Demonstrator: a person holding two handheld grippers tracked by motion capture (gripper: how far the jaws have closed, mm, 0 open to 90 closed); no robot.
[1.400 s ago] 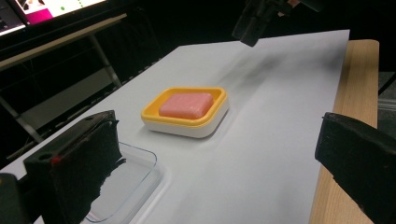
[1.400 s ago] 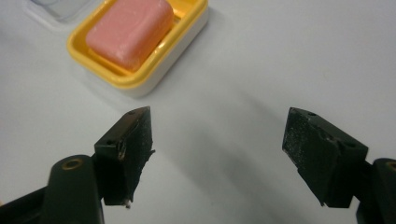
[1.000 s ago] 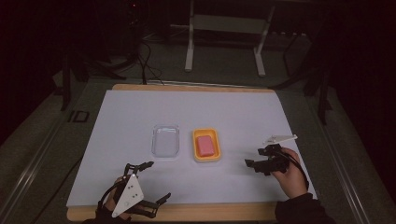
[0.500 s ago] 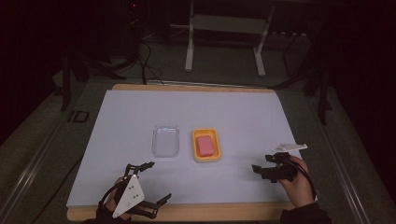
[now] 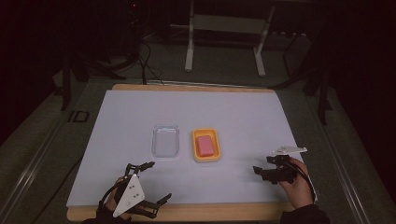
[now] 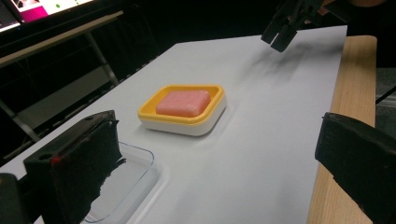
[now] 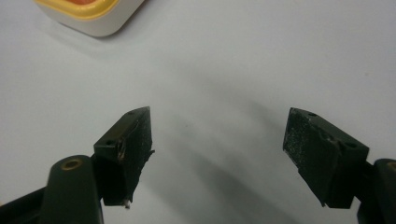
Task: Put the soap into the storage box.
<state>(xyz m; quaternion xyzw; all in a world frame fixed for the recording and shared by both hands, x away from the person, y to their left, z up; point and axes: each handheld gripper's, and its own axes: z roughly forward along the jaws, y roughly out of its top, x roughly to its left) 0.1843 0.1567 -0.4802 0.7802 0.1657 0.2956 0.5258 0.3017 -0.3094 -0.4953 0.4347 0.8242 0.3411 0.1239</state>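
Here both the left tool (image 5: 149, 184) and right tool (image 5: 261, 171) gape wide, gripping nothing.

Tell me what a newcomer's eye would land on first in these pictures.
The pink block in its yellow dish stands out at the middle of the white table cover. A clear empty tray lies apart from it on its left in the high view. Near the front edge, the left tool and the right tool both stand open with nothing between their jaws.
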